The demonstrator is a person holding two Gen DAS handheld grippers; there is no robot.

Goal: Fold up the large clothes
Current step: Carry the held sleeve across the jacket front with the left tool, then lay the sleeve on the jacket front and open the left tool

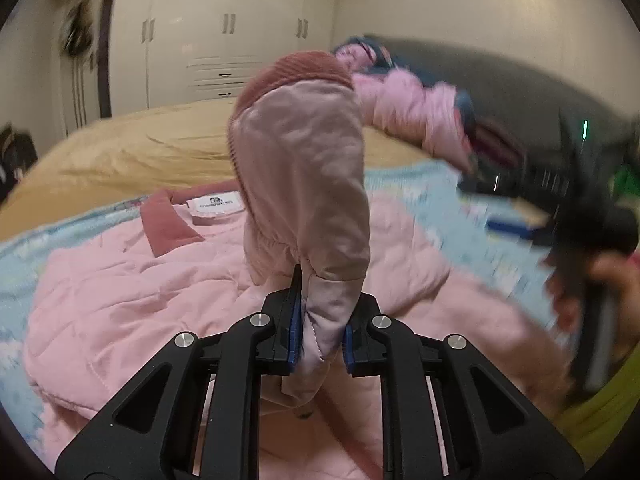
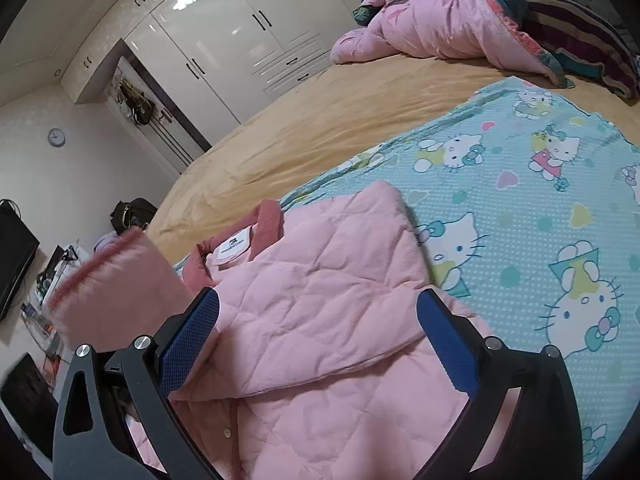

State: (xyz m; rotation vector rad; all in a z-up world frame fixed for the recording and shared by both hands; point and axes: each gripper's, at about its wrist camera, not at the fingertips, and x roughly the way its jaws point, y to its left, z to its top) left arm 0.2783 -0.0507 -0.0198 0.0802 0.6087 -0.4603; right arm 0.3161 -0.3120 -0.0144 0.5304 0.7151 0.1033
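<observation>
A pink quilted jacket (image 2: 328, 300) lies on a blue cartoon-cat sheet (image 2: 520, 200) on the bed, its dark pink collar (image 1: 168, 224) and white label (image 1: 218, 204) towards the far side. My left gripper (image 1: 320, 320) is shut on the jacket's sleeve (image 1: 304, 168), which stands up before the camera with its ribbed cuff (image 1: 296, 72) on top. The sleeve (image 2: 120, 280) shows blurred at the left of the right wrist view. My right gripper (image 2: 318, 340) hovers open over the jacket's folded-over front, nothing between its blue pads (image 2: 188, 344). It appears blurred (image 1: 560, 208) in the left wrist view.
A yellow bedsheet (image 2: 320, 120) covers the far part of the bed. A heap of pink quilt and other clothes (image 2: 440, 20) lies by the headboard. White wardrobes (image 2: 224, 40) stand behind. A dark bag (image 2: 132, 212) and a screen (image 2: 12, 256) sit left of the bed.
</observation>
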